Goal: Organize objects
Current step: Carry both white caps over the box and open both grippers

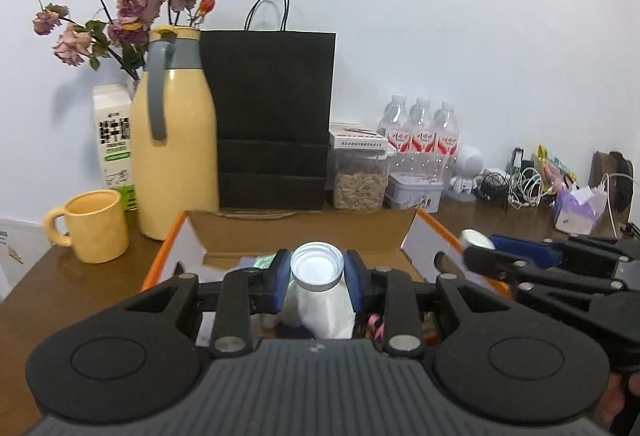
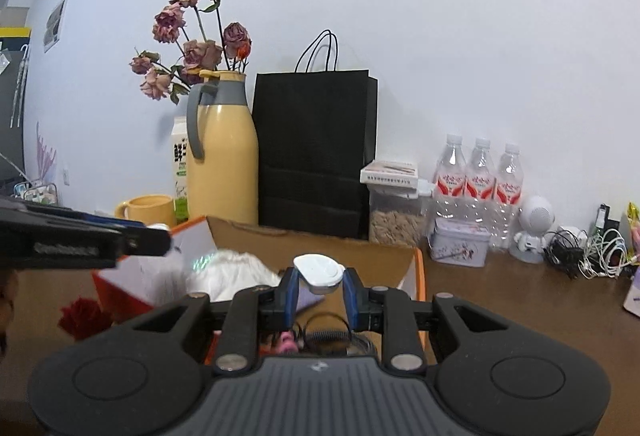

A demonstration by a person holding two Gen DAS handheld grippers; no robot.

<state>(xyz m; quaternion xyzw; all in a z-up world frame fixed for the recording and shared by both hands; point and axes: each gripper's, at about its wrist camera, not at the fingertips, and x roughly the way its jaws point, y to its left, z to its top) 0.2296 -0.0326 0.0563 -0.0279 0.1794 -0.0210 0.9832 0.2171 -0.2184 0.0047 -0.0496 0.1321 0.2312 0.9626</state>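
Note:
My left gripper (image 1: 317, 274) is shut on a white plastic bottle (image 1: 326, 306) with a ribbed white cap, held upright above an open cardboard box (image 1: 304, 232) with orange edges. My right gripper (image 2: 319, 282) is shut on a small white lidded container (image 2: 320, 272), held over the same box (image 2: 320, 240). The right gripper also shows at the right of the left wrist view (image 1: 480, 246); the left gripper shows at the left of the right wrist view (image 2: 160, 234). The box holds white cloth (image 2: 236, 272), cables and small items.
At the back stand a yellow thermos jug (image 1: 174, 156), yellow mug (image 1: 98, 226), milk carton (image 1: 114, 140), dried roses (image 1: 128, 4), black paper bag (image 1: 272, 116), seed container (image 1: 358, 176), three water bottles (image 1: 420, 132), a tin (image 1: 416, 192), a white robot toy (image 2: 532, 228), tangled cables (image 2: 588, 252) and a red flower (image 2: 84, 318).

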